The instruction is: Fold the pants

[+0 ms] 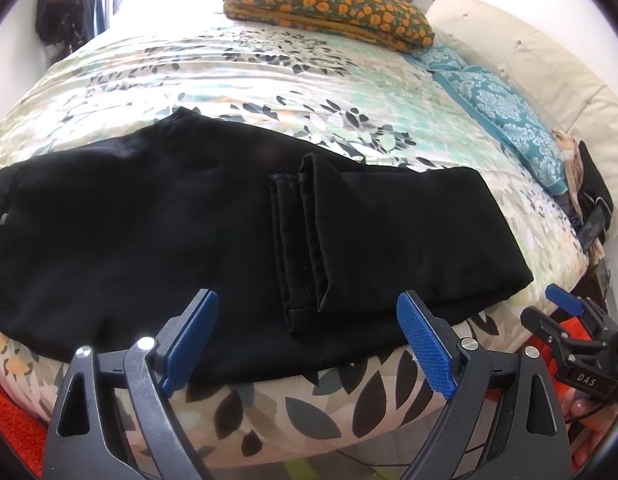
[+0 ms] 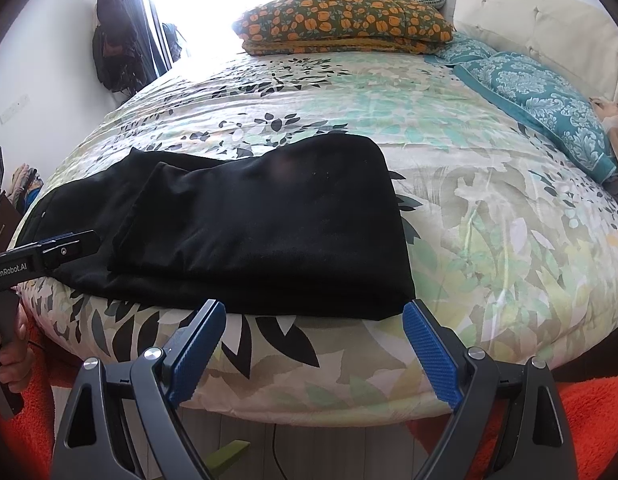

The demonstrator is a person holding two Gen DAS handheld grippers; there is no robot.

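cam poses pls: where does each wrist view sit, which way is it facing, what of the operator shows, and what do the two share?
Left wrist: sits off the bed's near edge, faces across the black pants toward the folded leg hems; shows the open left gripper, plus the right gripper at far right.
Right wrist: sits further right along the same edge, faces the pants' folded right end; shows the open right gripper, plus the left gripper and the hand holding it at far left.
Shared: pants, floral bedspread, orange-flowered pillow, teal pillow.
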